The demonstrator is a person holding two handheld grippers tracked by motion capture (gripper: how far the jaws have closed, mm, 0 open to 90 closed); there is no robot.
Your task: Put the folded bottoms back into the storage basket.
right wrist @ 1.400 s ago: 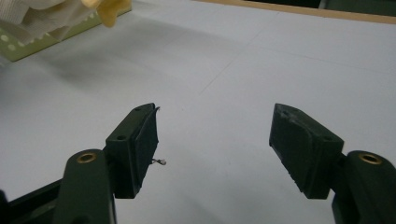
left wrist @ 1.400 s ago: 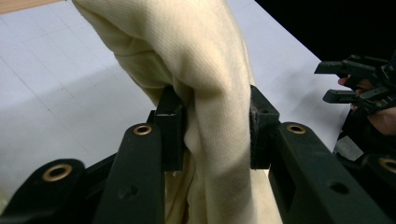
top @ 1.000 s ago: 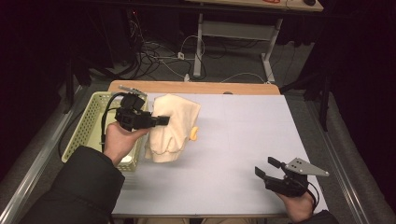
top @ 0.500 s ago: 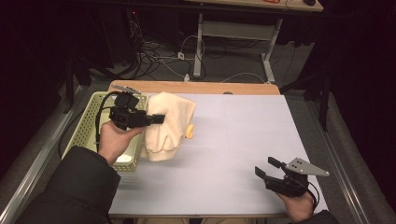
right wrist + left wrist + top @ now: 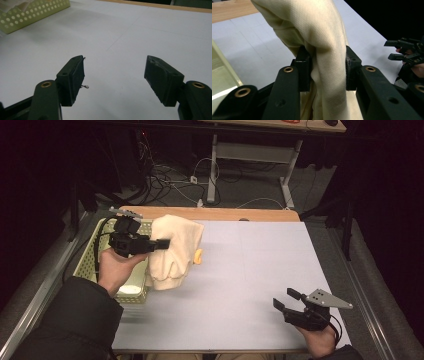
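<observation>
A cream cloth [image 5: 175, 250] hangs bunched from my left gripper [image 5: 162, 242] at the left of the white table top, its lower folds draping toward the table. In the left gripper view both pads pinch a thick fold of the cloth [image 5: 329, 62], so my left gripper [image 5: 327, 67] is shut on it. A small orange patch [image 5: 198, 256] shows at the cloth's right edge. My right gripper [image 5: 287, 299] rests near the table's front right corner, its jaws wide apart. In the right gripper view nothing lies between the jaws of my right gripper [image 5: 115, 75].
A pale green perforated basket [image 5: 95, 262] stands at the table's left edge, beside the cloth; its corner [image 5: 32, 12] shows in the right gripper view. A wooden strip [image 5: 215, 213] runs along the table's far edge. Cables lie on the floor behind.
My left gripper has shifted slightly toward the far left with the cloth, which now hangs a little higher. The right gripper has kept still.
</observation>
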